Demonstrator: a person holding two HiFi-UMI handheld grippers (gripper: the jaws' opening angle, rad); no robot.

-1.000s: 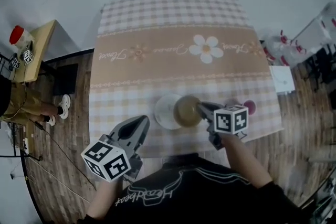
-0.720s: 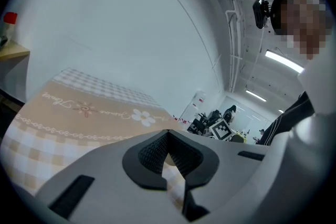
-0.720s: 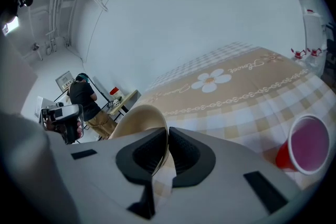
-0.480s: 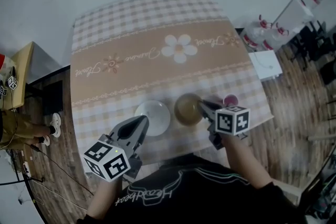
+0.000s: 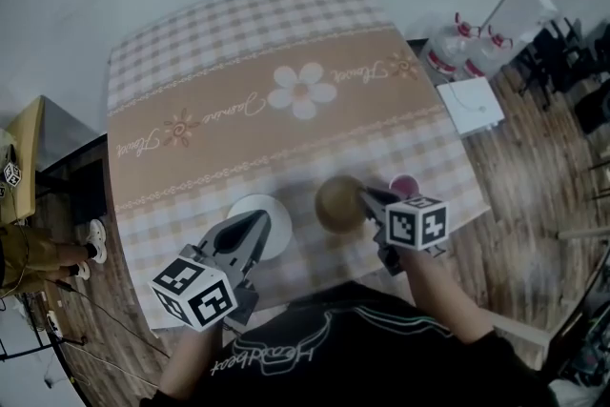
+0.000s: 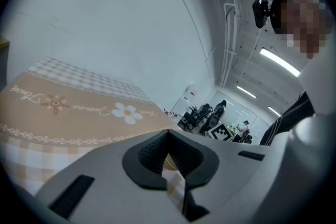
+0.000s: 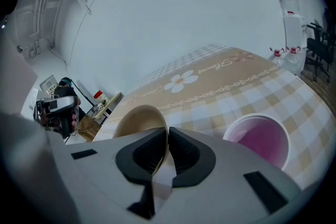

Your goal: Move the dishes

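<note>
A tan bowl (image 5: 336,202) hangs just above the checked tablecloth (image 5: 276,110), and my right gripper (image 5: 365,200) is shut on its near rim; the right gripper view shows the tan bowl (image 7: 137,119) pinched between the pads. A white plate (image 5: 250,216) lies on the cloth to the bowl's left. My left gripper (image 5: 255,222) hovers over the plate's near edge with its jaws shut and nothing held; in the left gripper view the left gripper (image 6: 169,153) shows only a sliver of cloth between the pads. A pink cup (image 7: 260,139) stands right of the bowl.
The cloth's flower band (image 5: 303,90) runs across the table's middle. Water jugs (image 5: 446,55) and a white box (image 5: 474,105) sit on the wooden floor at the right. A small side table (image 5: 19,174) stands at the left, with a seated person's legs (image 5: 43,248) below it.
The tan bowl in my right gripper has come away from the white plate, leaving a gap between them. The head view has swung, so the table sits more to the left.
</note>
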